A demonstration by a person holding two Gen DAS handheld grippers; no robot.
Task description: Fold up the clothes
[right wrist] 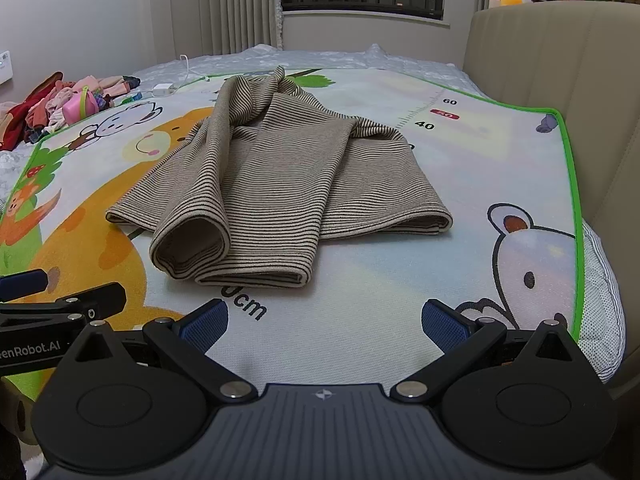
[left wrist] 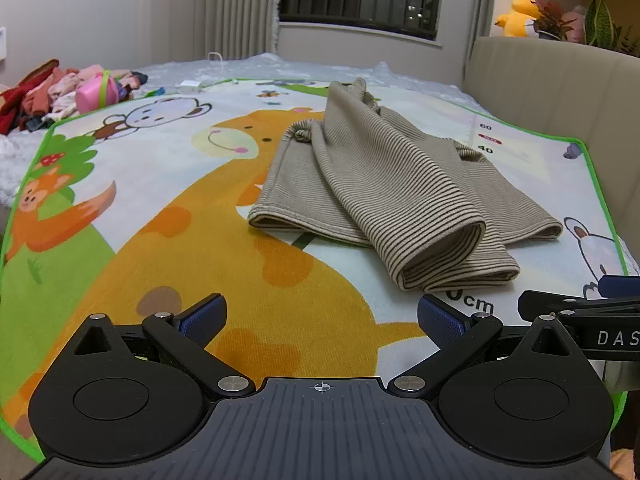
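At the bottom of each wrist view, the tool's two blue-padded fingers stand spread wide with nothing between them: the left tool [left wrist: 322, 320] and the right tool [right wrist: 324, 322] both hover low over the printed play mat [right wrist: 460, 248], side by side, each showing at the edge of the other's view. Ahead of both lies the task's thing, a brown-and-beige striped garment [right wrist: 276, 176], apparently a top, resting in the middle of the mat, apart from both tools. It is partly folded: two sleeve-like panels are laid over the body, their open cuffs [left wrist: 452, 256] turned toward the tools. Its long axis runs away from the tools, from the near hem and cuffs toward the far, bunched neck end. From the left tool the garment lies ahead and to the right; from the right tool, ahead and slightly left, so the near cuffs sit roughly between the two, perhaps closer to the right one. Farther out, on the bed [right wrist: 320, 58] under the mat: a pile of coloured clothes [left wrist: 60, 94] at far left, a white charger and cable [right wrist: 162, 89], and a padded headboard [right wrist: 560, 92] at right.
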